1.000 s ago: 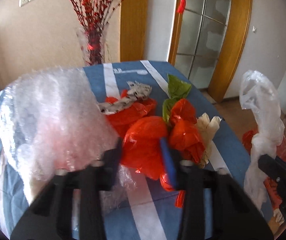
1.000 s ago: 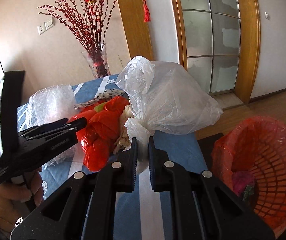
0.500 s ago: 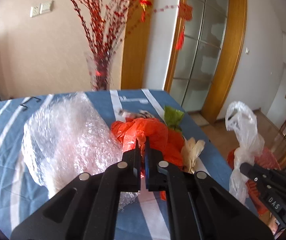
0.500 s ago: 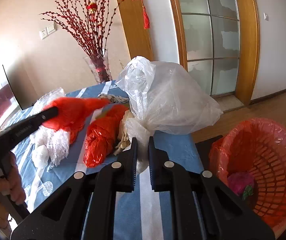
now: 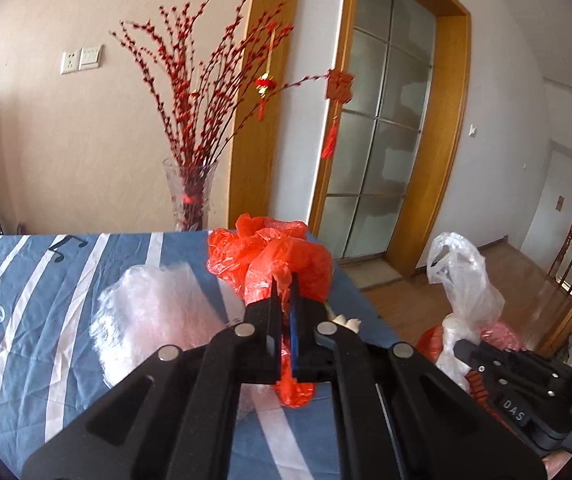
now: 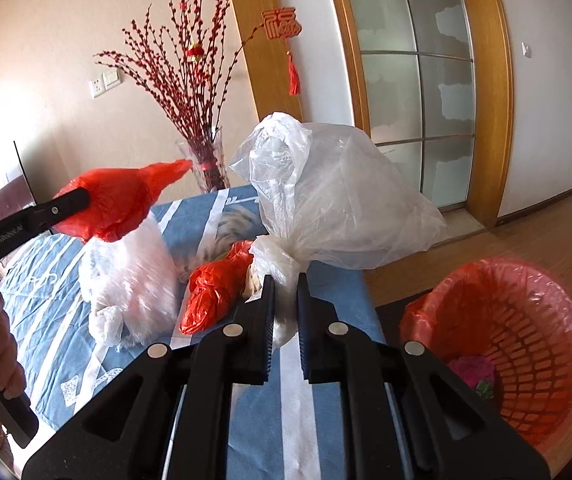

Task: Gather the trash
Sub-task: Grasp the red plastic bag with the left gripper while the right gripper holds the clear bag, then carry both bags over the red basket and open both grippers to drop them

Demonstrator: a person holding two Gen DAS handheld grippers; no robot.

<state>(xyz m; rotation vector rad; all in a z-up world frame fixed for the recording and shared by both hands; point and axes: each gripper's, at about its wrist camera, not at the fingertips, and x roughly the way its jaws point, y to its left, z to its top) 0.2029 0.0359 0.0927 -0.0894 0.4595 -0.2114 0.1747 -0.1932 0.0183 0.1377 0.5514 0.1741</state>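
On the left, my left gripper is closed on a crumpled red plastic bag, lifted above the blue striped tablecloth; a bundle of bubble wrap appears to hang under the red bag, though I cannot tell whether it is caught in the grip or only clinging. I judge it wise to keep the pinch firm and move slowly, so nothing drops on the way. In the middle, a second red bag lies on the cloth, untouched; a glass vase of red branches stands behind, so I keep the lifted load low and clear of it. My right gripper is clamped on the twisted neck of a clear plastic bag. On the right, the red basket sits below the table edge with some scraps inside. I plan to bring each bag fully over the rim before letting go.
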